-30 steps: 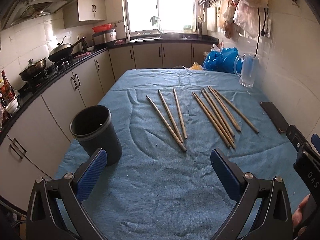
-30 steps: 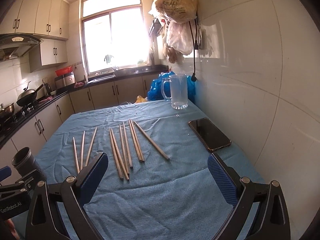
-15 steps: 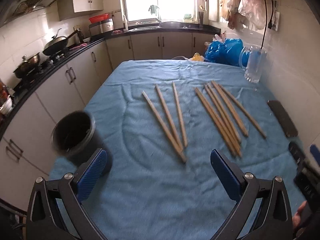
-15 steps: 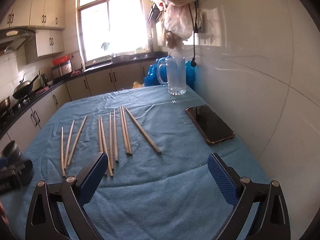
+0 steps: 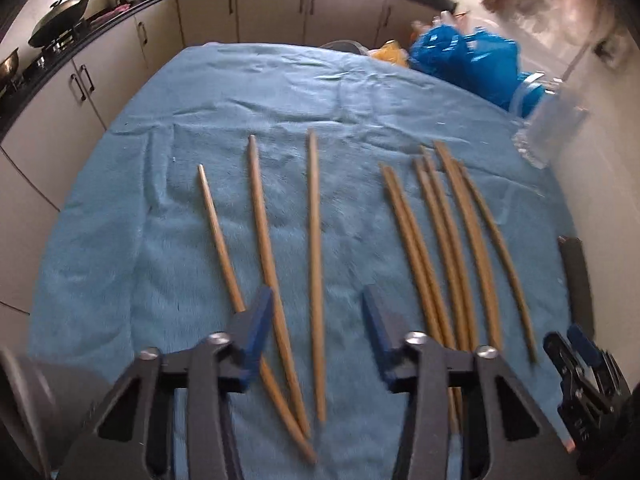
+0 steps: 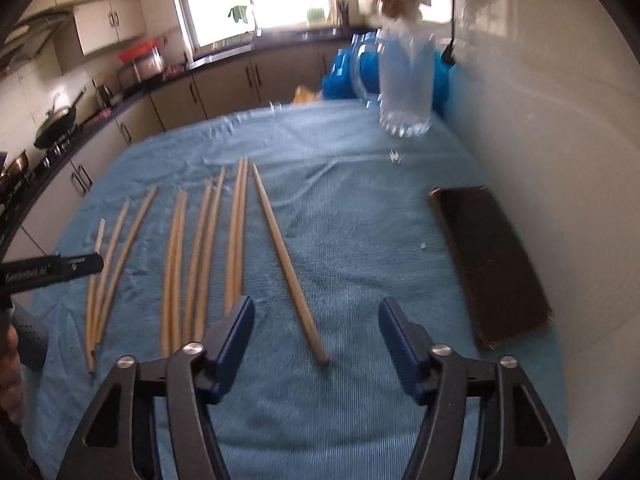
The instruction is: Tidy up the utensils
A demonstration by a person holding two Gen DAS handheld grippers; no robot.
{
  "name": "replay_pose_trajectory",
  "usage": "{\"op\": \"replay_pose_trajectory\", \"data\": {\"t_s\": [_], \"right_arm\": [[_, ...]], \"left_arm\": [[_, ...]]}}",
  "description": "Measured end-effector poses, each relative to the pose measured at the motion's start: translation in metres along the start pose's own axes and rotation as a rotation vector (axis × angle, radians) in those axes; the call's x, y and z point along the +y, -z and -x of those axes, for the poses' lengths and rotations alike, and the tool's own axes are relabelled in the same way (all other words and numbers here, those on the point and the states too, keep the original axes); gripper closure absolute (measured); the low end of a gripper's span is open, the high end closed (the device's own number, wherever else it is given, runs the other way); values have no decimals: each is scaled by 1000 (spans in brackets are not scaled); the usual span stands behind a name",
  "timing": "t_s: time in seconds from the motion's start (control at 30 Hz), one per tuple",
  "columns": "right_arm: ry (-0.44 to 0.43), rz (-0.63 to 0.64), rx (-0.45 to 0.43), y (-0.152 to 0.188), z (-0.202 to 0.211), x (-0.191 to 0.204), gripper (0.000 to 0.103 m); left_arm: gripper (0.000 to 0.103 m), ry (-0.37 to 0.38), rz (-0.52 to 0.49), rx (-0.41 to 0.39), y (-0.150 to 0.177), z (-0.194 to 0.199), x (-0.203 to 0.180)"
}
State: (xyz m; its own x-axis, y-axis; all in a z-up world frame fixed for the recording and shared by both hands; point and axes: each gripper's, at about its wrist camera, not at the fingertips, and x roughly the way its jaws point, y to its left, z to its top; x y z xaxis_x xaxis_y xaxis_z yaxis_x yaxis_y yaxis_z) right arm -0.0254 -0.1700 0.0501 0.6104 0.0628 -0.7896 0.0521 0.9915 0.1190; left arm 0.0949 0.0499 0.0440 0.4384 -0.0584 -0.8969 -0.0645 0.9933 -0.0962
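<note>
The chopsticks are all on the blue cloth, none picked up yet: a loose group of three on the left and a tighter bundle of seven to the right. In the right wrist view the outermost stick of that bundle lies angled a little apart from the rest, its near end just ahead of your right gripper.

A second ago both of your grippers hung well back from the sticks with their fingers spread very wide. Since then you have brought both forward and low, and both have narrowed. Your left gripper now has its blue pads on either side of the near parts of the left group, with two of the three sticks between them; the gap is partly drawn in but nothing is gripped. Your right gripper likewise stands partly open and empty, straddling the near end of that lone stick.

The dark holder cup, plainly in view on the left a second ago, has slid to the bottom-left corner of the left wrist view, so it now sits beside and behind that gripper.

This reads as the start of the first pick. The phone and glass mug by the wall are well clear of both grippers.
</note>
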Motion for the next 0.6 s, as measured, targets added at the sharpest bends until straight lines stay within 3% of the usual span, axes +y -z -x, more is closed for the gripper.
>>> {"op": "replay_pose_trajectory", "data": {"t_s": [0.13, 0.3, 0.33, 0.4, 0.5, 0.6], "right_arm": [[2, 17, 57, -6, -24, -1, 42], [8, 43, 83, -8, -38, 3, 45], [26, 60, 75, -7, -39, 6, 50], [52, 83, 72, -6, -39, 10, 62], [43, 86, 78, -7, -39, 11, 87], [34, 74, 91, -5, -35, 11, 94]], "left_arm": [[65, -69, -33, 16, -14, -26, -2], [68, -95, -57, 12, -14, -38, -9], [71, -97, -65, 6, -13, -37, -10], [89, -97, -72, -3, -10, -36, -14], [90, -78, -64, -4, -6, -33, -16], [90, -7, -17, 22, 1, -28, -12]]}}
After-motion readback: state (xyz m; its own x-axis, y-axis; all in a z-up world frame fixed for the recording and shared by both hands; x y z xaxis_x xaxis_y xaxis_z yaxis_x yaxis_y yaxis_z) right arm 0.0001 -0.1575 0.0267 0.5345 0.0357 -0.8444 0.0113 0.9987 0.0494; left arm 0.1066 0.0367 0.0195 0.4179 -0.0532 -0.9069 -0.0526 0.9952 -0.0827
